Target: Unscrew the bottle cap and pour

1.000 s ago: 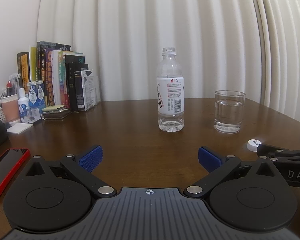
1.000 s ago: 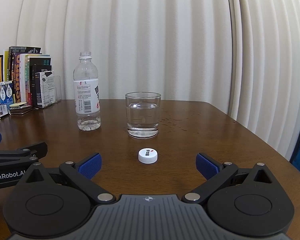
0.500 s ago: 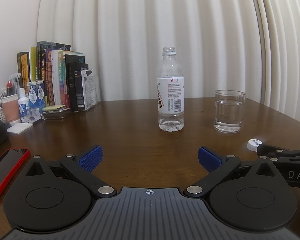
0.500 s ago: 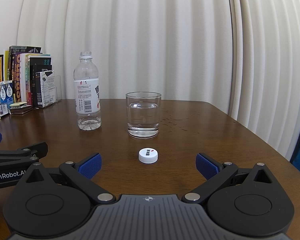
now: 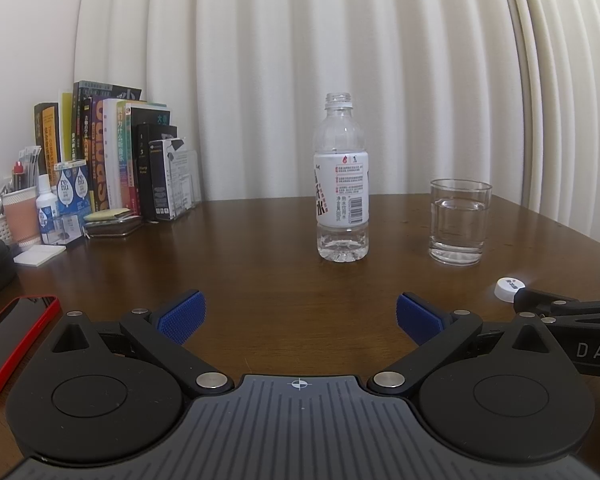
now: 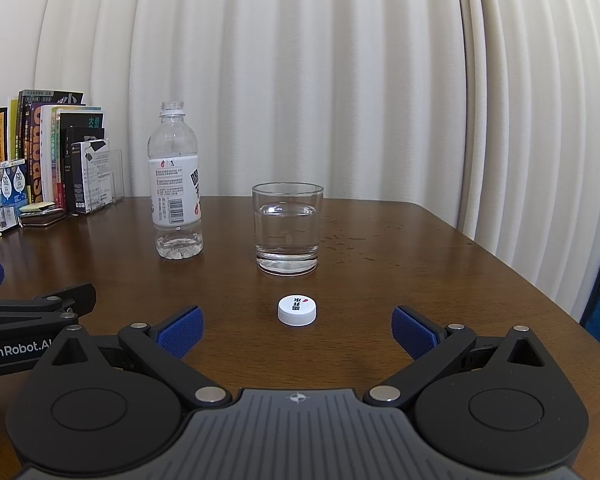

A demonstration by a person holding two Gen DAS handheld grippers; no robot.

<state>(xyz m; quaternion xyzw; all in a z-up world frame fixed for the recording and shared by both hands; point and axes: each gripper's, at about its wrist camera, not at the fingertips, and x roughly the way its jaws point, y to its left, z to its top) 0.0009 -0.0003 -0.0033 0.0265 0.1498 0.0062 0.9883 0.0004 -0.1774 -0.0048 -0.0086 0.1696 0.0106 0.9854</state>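
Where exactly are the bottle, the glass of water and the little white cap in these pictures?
bottle (image 5: pixel 342 196): left wrist view, on its white label.
glass of water (image 6: pixel 287 228): right wrist view, on its clear wall at the water.
white cap (image 6: pixel 297 309): right wrist view, on its printed top.

Dark wood desk (image 6: pixel 380 280). On it: uncapped bottle (image 6: pixel 175 192) upright (little water left), glass (image 6: pixel 287 228) of water just beside it, white cap (image 6: pixel 297 310) near the glass, books (image 5: pixel 112 156) at back left, red phone (image 5: pixel 16 336) at left edge.
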